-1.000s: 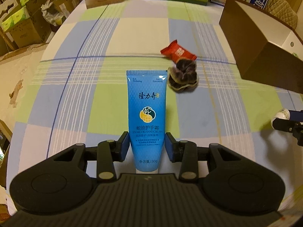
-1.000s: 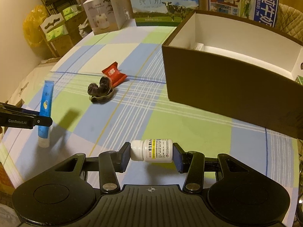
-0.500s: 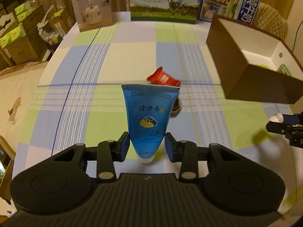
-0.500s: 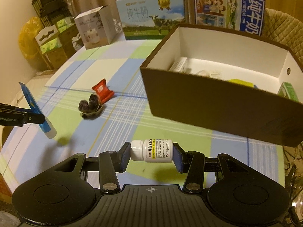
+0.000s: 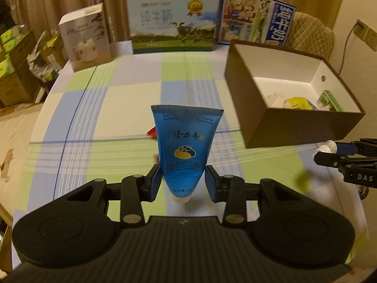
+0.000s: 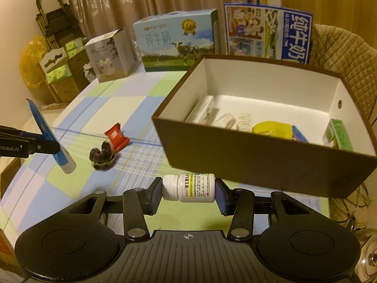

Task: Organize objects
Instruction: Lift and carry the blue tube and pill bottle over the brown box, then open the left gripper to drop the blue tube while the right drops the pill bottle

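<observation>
My left gripper (image 5: 183,184) is shut on a blue hand-cream tube (image 5: 186,146) and holds it upright, cap down, above the checked tablecloth; the tube also shows in the right wrist view (image 6: 48,136). My right gripper (image 6: 188,194) is shut on a small white pill bottle (image 6: 189,188), held sideways above the table just in front of the brown box (image 6: 259,162). The box is open, white inside, with several items in it. A red snack packet (image 6: 116,136) and a dark scrunchie (image 6: 102,155) lie on the cloth left of the box.
Milk cartons (image 5: 173,21) and a white product box (image 5: 84,36) stand along the table's far edge. A padded chair (image 6: 341,54) is behind the brown box. Stacked cartons (image 5: 11,66) sit on the floor to the left.
Both grippers have risen and tilted up. The left one lifted the blue tube off the cloth; the right one carried the bottle up and closer to the box, so its inside shows.
</observation>
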Motion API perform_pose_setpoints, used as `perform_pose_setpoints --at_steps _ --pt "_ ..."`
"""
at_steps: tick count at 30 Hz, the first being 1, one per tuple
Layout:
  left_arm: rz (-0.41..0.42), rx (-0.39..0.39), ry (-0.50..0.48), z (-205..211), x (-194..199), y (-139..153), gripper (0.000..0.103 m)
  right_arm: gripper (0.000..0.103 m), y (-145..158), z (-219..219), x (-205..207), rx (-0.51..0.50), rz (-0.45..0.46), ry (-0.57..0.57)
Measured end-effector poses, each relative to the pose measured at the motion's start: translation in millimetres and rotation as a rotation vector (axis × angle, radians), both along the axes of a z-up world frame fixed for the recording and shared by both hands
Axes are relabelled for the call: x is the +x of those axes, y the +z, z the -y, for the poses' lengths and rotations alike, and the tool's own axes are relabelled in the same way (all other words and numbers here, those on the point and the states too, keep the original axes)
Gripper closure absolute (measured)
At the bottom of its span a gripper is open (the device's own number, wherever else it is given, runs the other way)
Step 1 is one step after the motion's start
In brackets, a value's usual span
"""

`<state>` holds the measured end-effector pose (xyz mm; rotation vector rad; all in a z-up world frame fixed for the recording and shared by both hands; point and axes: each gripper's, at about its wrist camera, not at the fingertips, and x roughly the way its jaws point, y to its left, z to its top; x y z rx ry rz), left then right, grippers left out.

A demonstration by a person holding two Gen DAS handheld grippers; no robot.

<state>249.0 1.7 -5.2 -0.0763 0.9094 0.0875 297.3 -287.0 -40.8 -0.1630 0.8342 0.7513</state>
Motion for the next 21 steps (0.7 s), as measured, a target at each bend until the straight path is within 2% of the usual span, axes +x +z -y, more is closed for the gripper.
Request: perform_pose_setpoints --at_steps 11,21 --pt "0.075 0.001 -0.131 52 42 34 0.068 0.059 30 30 33 0.042 0.075 -0.058" --pt "0.127 0.006 -0.233 106 101 54 0.068 0.059 52 61 82 0.067 0.127 -0.127"
